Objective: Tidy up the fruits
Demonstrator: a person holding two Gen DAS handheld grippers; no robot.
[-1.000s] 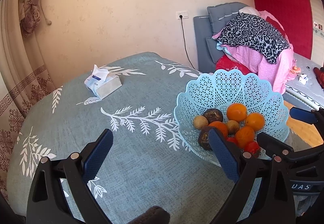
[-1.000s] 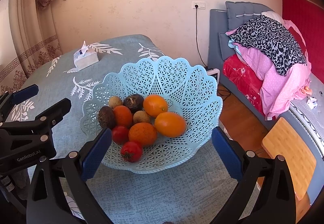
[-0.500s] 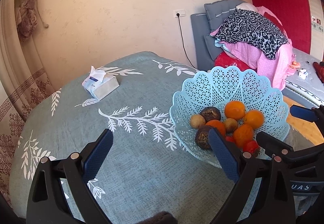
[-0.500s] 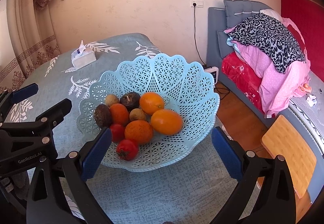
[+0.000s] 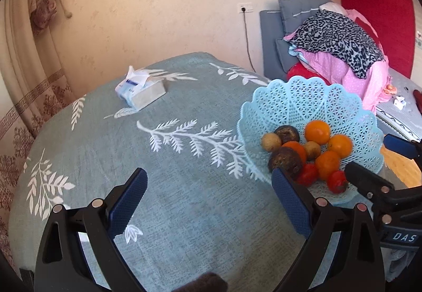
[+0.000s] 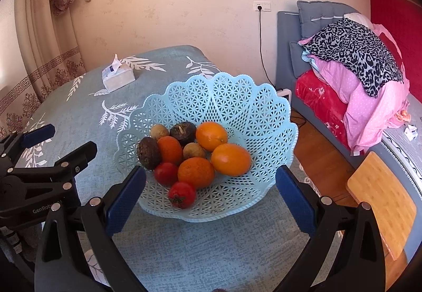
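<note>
All fruit lies in the lattice basket (image 6: 253,117) at frame centre; left gripper (image 5: 208,202) and right gripper (image 6: 211,199), spread wide, hold nothing.

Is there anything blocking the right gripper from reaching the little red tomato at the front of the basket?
Mostly no. The right gripper is open and empty, and the red tomato lies in front of it. Only the low front rim of the blue basket stands between them, so the fingers would come in from above.
</note>
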